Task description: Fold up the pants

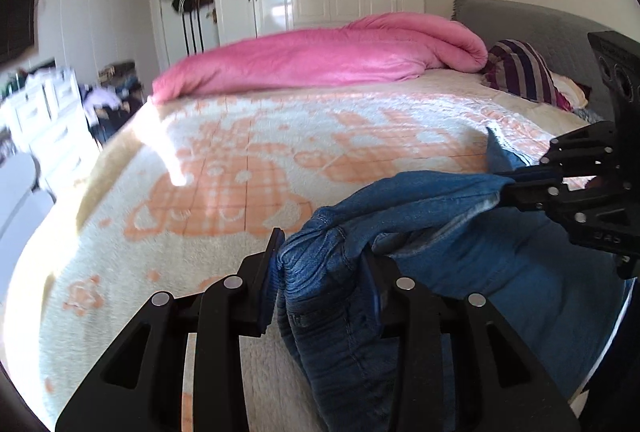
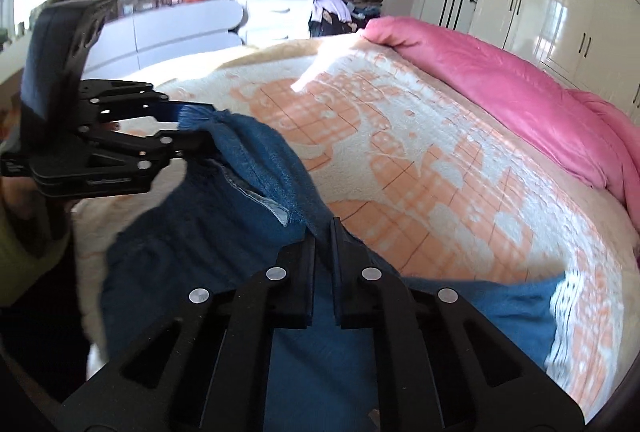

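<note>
Both grippers are clamping the blue jeans [image 1: 400,200] above the patterned blanket [image 1: 240,152] on the bed: the left gripper [image 1: 320,264] is pinching a thick bunched fold, while the right gripper [image 2: 323,232] is squeezing a thin frayed edge between nearly touching fingers [image 2: 308,260].

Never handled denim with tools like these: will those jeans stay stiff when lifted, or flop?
Probably floppy: the jeans sag between the left claw and the right claw. They look fairly heavy, bunching in thick folds. Slipping seems unlikely, since the cloth wrinkles where it is pinched.
</note>
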`<state>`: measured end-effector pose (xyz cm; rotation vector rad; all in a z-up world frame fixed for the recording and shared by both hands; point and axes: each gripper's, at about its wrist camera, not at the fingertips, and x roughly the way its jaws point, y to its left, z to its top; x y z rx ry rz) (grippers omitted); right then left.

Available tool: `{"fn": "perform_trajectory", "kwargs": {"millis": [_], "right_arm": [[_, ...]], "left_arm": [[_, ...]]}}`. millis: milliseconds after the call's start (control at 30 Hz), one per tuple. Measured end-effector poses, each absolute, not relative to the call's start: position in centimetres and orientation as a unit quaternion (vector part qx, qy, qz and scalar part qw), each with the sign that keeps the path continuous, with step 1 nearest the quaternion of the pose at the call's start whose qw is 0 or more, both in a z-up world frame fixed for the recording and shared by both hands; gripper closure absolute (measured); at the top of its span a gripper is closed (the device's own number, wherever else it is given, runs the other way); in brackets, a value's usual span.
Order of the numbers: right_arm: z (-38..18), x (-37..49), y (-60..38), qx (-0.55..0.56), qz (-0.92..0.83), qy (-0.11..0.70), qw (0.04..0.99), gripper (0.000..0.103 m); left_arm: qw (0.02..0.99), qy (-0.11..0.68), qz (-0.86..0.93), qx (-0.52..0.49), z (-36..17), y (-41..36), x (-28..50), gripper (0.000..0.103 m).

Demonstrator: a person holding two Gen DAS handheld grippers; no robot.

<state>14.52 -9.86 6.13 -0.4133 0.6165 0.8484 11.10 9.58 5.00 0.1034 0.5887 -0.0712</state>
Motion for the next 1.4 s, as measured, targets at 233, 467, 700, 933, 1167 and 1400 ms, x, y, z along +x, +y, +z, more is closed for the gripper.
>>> {"fn": "perform_trajectory", "kwargs": {"millis": [233, 467, 700, 933, 1167, 1400], "right_arm": [[5.1, 8.4, -12.5, -0.168, 0.417, 0.292, 0.844, 0.100], [2.6, 3.4, -13.2, -0.165, 0.436, 0.295, 0.834, 0.100], [1.1, 1.5, -13.0, -0.161, 0.447, 0.313, 0.823, 0.100], [0.7, 0.3, -12.6, -0.169, 0.456, 0.320, 0.813, 0.100], [-0.3, -0.2, -12.3, -0.167, 0.467, 0.336, 0.801, 0.100], [-0.6, -0.9, -11.6, -0.169, 0.483, 0.339, 0.789, 0.100]], "left_arm": [[0.948, 0.303, -0.049, 0.079, 4.7, 7.2, 5.4, 0.067], [0.931, 0.345, -0.053, 0.107, 2.9, 6.2, 1.6, 0.066], [0.917, 0.382, -0.044, 0.112, 1.4, 6.4, 0.1, 0.064], [0.908, 0.407, -0.042, 0.096, 0.7, 7.1, -0.1, 0.059], [0.902, 0.424, -0.033, 0.072, 0.8, 8.6, -1.2, 0.051], [0.916, 0.399, -0.026, 0.029, 3.5, 10.5, -3.0, 0.051]]}}
